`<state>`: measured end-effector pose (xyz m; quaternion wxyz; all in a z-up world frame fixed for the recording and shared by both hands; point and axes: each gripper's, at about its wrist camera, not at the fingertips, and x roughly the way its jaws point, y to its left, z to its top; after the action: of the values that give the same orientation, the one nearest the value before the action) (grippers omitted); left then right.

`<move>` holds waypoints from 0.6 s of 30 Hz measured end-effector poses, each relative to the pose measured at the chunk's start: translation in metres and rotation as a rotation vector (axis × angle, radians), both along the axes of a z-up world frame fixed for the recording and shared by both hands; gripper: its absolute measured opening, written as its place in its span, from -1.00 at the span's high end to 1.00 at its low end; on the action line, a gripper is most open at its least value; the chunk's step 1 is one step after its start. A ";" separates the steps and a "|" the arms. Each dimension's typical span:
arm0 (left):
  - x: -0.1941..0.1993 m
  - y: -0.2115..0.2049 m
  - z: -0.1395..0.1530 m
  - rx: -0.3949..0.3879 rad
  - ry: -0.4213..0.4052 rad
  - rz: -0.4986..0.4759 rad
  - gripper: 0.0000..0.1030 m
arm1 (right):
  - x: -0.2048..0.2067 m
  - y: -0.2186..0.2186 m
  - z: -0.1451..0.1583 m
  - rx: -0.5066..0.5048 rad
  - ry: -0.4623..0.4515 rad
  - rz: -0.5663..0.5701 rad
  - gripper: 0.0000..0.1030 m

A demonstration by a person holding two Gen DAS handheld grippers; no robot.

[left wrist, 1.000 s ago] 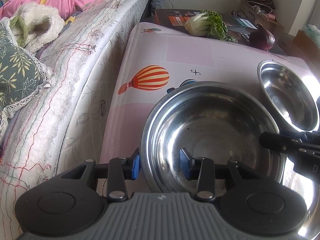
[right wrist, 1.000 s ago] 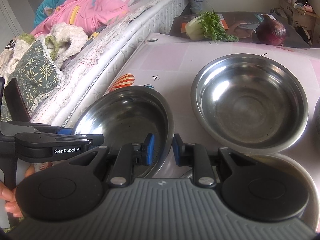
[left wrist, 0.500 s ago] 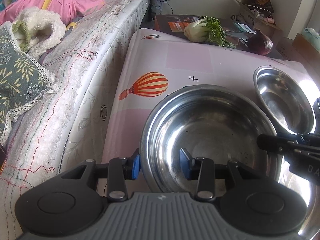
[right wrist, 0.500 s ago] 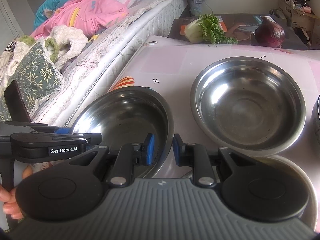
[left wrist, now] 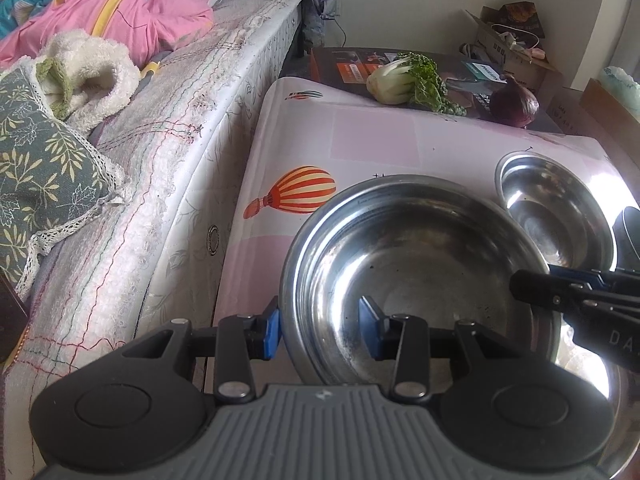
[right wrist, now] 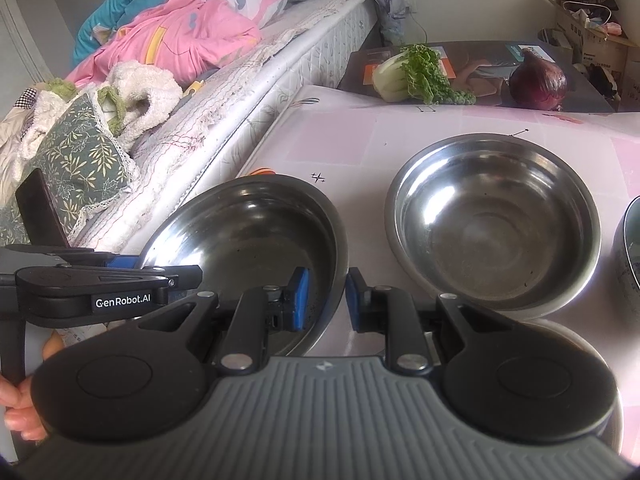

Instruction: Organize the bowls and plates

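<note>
A steel bowl (left wrist: 416, 276) is held by both grippers and raised above the pink table. My left gripper (left wrist: 320, 328) is shut on its left rim, one blue pad outside and one inside. My right gripper (right wrist: 326, 300) is shut on the same bowl's (right wrist: 248, 240) right rim. A second steel bowl (right wrist: 496, 220) sits on the table to the right; it also shows in the left wrist view (left wrist: 556, 208). A flatter steel dish (left wrist: 592, 392) lies under the held bowl's right side, partly hidden.
A bed (left wrist: 168, 152) with a mattress, cushion and clothes runs along the table's left edge. A bok choy (right wrist: 412, 72) and a red onion (right wrist: 538, 80) lie on a dark surface at the back. A dark pot's edge (right wrist: 632, 240) shows at far right.
Both grippers have lifted the held bowl a little and pulled back; more of the table and of the second bowl shows. The grips have not changed.
</note>
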<state>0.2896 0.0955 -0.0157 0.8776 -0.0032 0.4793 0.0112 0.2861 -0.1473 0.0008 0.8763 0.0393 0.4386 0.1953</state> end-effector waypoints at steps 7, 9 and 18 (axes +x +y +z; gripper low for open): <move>-0.003 -0.004 0.011 -0.001 -0.022 0.001 0.22 | -0.005 -0.002 0.009 0.000 -0.014 -0.009 0.61; -0.005 -0.006 0.014 0.001 -0.029 -0.002 0.22 | -0.007 -0.004 0.011 0.001 -0.016 -0.012 0.60; -0.008 -0.018 0.026 0.003 -0.049 -0.014 0.22 | -0.015 -0.015 0.022 0.006 -0.033 -0.029 0.60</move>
<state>0.2812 0.0779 0.0098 0.8891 0.0011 0.4578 0.0057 0.2708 -0.1624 0.0226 0.8860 0.0453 0.4230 0.1843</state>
